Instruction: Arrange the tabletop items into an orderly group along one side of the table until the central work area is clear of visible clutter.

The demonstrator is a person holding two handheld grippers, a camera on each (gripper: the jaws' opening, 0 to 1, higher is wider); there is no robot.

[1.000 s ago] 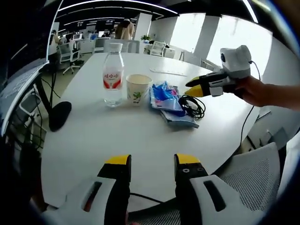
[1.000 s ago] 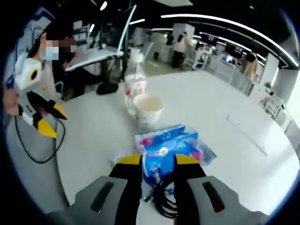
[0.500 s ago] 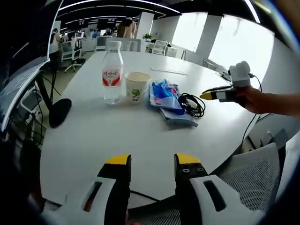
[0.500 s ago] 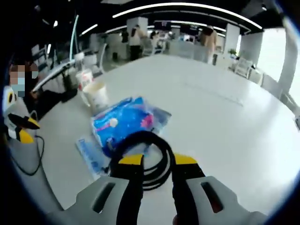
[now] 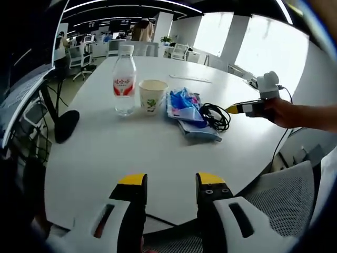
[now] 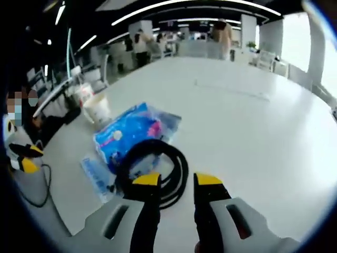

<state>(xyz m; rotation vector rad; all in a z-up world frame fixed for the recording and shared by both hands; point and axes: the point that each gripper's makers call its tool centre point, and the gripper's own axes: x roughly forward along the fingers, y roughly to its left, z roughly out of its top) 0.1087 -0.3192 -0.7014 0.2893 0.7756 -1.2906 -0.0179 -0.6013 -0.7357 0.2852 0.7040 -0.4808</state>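
Yellow-tipped right gripper (image 6: 176, 180) near coiled black cable (image 6: 152, 168)

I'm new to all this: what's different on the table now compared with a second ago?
The right claw pulled back from over the blue packets and now sits low beside the black cable coil, jaws open, gripping nothing. The left claw hardly moved, open at the near table edge. Nothing was picked up or released. The water bottle, paper cup, packets and cable stayed in their row.
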